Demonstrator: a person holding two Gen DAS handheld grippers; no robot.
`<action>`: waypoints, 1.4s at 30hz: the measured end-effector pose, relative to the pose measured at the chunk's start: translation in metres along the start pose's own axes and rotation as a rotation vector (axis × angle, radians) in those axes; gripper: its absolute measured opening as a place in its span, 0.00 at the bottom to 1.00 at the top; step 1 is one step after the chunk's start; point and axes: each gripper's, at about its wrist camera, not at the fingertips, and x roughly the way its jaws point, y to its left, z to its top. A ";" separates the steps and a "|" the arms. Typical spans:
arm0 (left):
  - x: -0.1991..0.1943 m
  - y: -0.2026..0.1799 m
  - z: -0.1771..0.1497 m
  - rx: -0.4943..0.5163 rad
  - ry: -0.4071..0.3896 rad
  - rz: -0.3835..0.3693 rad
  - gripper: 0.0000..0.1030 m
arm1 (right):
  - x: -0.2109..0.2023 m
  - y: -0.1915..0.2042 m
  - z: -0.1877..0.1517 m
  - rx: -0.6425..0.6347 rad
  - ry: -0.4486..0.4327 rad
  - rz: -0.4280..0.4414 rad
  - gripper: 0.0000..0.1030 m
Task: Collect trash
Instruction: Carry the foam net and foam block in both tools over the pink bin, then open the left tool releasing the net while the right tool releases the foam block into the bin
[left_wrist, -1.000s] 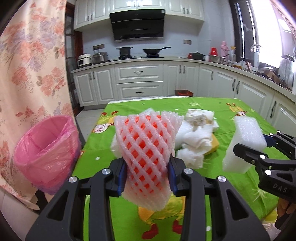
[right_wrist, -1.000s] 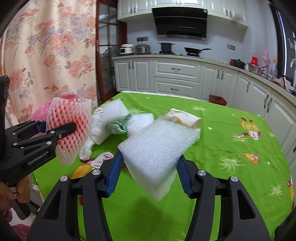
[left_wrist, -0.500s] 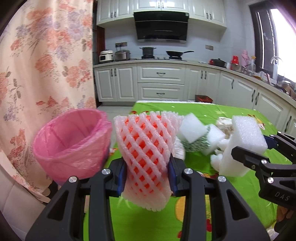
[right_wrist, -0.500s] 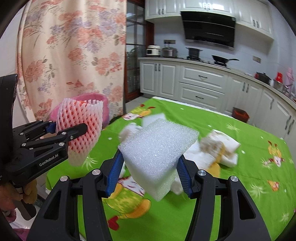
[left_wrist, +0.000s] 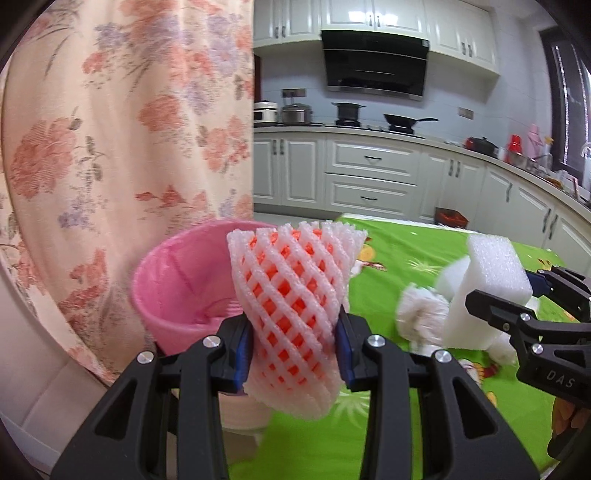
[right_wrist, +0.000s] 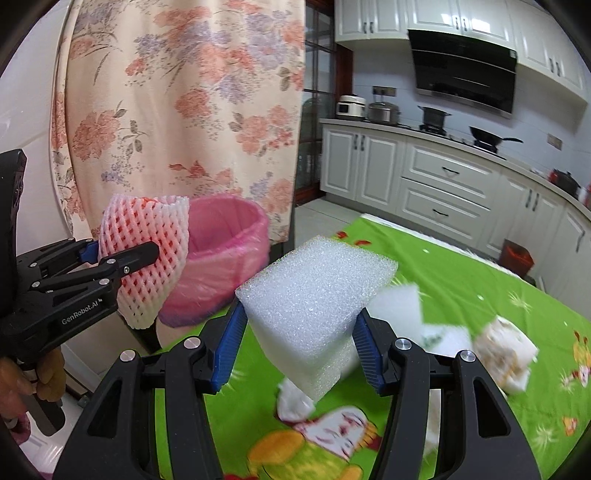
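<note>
1. At nine o'clock in your left wrist view hangs a floral curtain (left_wrist: 122, 147). Just in front of it, at about eight o'clock, stands the bin with a pink liner (left_wrist: 184, 288), mouth open.
2. At six o'clock your left tool (left_wrist: 293, 343) is clamped on a white-and-orange foam fruit net (left_wrist: 291, 306), which is squashed between the blue pads and hangs near the bin's rim, not clearly over the mouth.
3. At three o'clock your right tool (right_wrist: 299, 343) is clamped on a white foam block (right_wrist: 314, 299), above the tabletop (right_wrist: 461, 273) with its green cartoon cloth.
4. More white scraps (right_wrist: 506, 350), blurred, lie on the cloth at four o'clock in the right wrist view.
5. Risk: let go now and the light net may catch the rim or drop to the floor beside the bin. The block is gripped low and tilted, so it could twist out.
6. Risk: both tools heading for one narrow mouth could collide or tip the bin.
7. Writing: "GenRobot.AI" on the left tool; "DAS" on the right.
</note>
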 end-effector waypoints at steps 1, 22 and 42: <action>0.000 0.004 0.002 -0.001 -0.002 0.009 0.35 | 0.004 0.004 0.004 -0.005 -0.002 0.010 0.52; 0.090 0.114 0.047 -0.073 0.065 0.166 0.43 | 0.115 0.070 0.091 -0.107 -0.018 0.240 0.53; 0.102 0.141 0.032 -0.109 0.060 0.206 0.82 | 0.132 0.054 0.077 -0.070 0.006 0.238 0.73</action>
